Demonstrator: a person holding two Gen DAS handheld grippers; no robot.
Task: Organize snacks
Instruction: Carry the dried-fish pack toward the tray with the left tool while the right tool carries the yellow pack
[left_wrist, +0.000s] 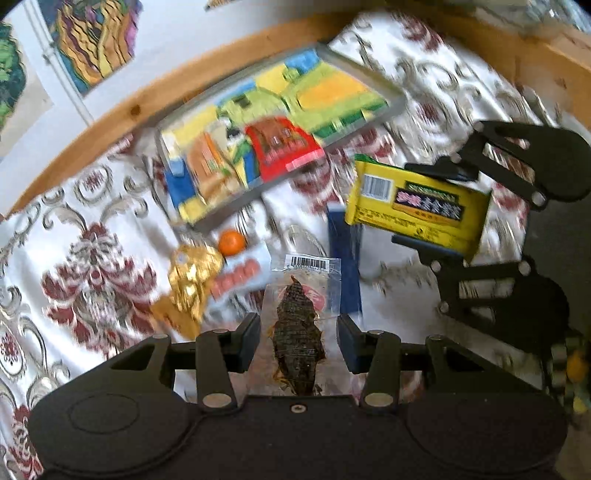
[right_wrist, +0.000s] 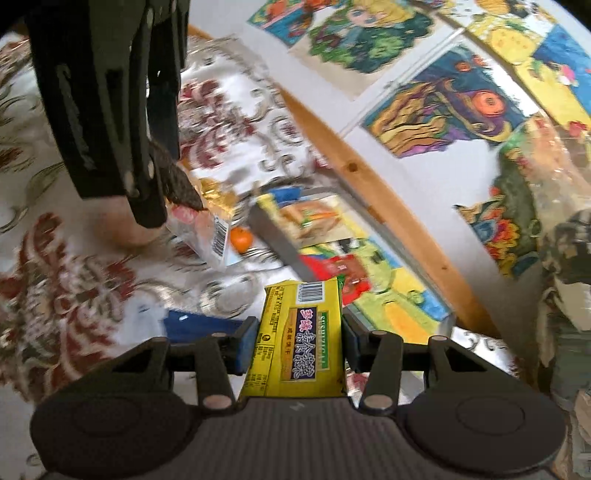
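Note:
My left gripper (left_wrist: 298, 343) is shut on a clear packet (left_wrist: 301, 317) with a dark dried snack inside, held above the patterned tablecloth (left_wrist: 74, 240). In the right wrist view the left gripper (right_wrist: 159, 184) hangs at the upper left, the clear packet (right_wrist: 210, 232) sticking out below it. My right gripper (right_wrist: 299, 339) is shut on a yellow packet (right_wrist: 295, 332) with a barcode and a dark label. From the left wrist it appears at the right as the right gripper (left_wrist: 439, 210) with the yellow packet (left_wrist: 417, 203). Beyond both sits a clear tray (left_wrist: 369, 77) holding several colourful snack packs.
On the cloth lie a gold-wrapped snack (left_wrist: 192, 273), a small orange ball (left_wrist: 231, 242), a white packet with pink print (left_wrist: 240, 275) and a blue box (left_wrist: 349, 258). The tray (right_wrist: 280, 243) stands near the wooden table edge (right_wrist: 388, 192). Coloured drawings (right_wrist: 443, 103) cover the wall behind.

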